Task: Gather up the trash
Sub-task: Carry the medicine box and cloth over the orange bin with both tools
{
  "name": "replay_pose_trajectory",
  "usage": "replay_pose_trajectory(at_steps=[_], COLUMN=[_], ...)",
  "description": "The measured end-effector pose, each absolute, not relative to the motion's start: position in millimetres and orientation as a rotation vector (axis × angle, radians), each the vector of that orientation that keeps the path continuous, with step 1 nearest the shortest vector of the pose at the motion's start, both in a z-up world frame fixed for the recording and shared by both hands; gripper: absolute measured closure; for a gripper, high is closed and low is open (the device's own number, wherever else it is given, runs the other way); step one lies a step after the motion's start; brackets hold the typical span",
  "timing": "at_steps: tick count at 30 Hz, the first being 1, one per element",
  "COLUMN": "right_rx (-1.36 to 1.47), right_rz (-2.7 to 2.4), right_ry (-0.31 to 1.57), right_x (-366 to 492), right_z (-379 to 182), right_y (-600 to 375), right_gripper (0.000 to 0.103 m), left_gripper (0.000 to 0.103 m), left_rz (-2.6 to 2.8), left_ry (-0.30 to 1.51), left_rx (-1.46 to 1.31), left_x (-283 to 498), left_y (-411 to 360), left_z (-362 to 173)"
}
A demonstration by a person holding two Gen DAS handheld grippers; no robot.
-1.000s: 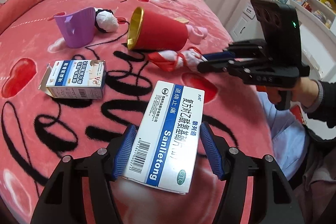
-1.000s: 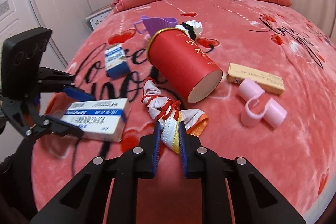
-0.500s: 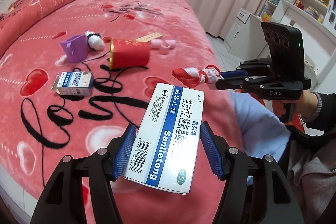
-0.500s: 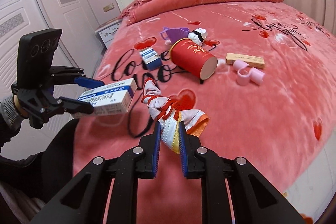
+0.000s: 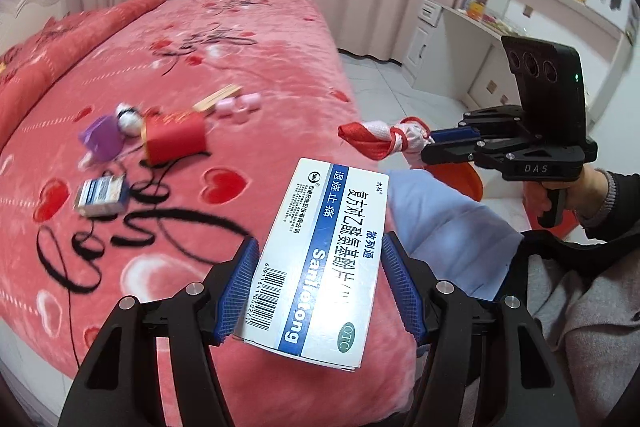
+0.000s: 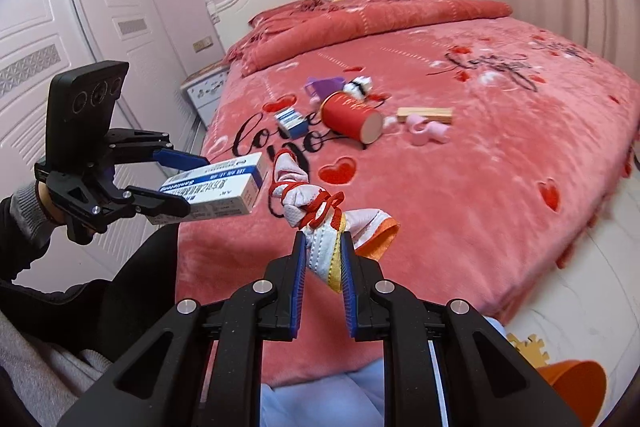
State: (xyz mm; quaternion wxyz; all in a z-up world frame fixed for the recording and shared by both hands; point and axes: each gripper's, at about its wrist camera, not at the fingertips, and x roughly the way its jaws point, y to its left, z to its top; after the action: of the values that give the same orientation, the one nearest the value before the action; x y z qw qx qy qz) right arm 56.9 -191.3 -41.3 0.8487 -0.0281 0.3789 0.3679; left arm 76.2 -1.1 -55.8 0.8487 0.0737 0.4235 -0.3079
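My left gripper (image 5: 320, 263) is shut on a white and blue medicine box (image 5: 324, 251), lifted off the pink bed (image 5: 248, 59); the right wrist view shows the same gripper (image 6: 188, 183) and box (image 6: 216, 187) at the left. My right gripper (image 6: 323, 259) is shut on a white cloth bundle tied with red cord (image 6: 316, 211); the left wrist view shows the gripper (image 5: 434, 143) and the bundle (image 5: 384, 139) past the bed's edge. Still on the bed lie a red tube (image 6: 350, 117), a small blue box (image 6: 292, 121), a purple cup (image 6: 322, 87), a white wad (image 6: 358, 85), a wooden-coloured box (image 6: 426, 115) and pink rollers (image 6: 428, 133).
An orange bin (image 6: 576, 383) stands on the pale floor at the bed's foot, its rim also showing behind the right gripper (image 5: 464, 175). A white desk and shelves (image 5: 520, 7) line the far wall. A person's lap with light blue cloth (image 5: 444, 223) lies below both grippers.
Both grippers have lifted and drawn back from the bed with their loads, so the items left on the blanket look smaller and farther. The orange bin has come into view.
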Motion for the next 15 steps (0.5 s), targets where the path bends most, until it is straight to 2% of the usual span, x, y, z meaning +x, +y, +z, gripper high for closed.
replay_pose_trajectory(at_steps=[15], right_rx=[0.067], right_rz=[0.53], right_ry=[0.741], right_x=[20.8], right_z=[-29.7], right_y=[-332.8], right_gripper=[0.086], left_gripper=[0.039], left_rz=[-0.896], left_ry=[0.843], left_rx=[0.314], left_x=[108.1], left_y=[-140.9], left_z=[-44.6])
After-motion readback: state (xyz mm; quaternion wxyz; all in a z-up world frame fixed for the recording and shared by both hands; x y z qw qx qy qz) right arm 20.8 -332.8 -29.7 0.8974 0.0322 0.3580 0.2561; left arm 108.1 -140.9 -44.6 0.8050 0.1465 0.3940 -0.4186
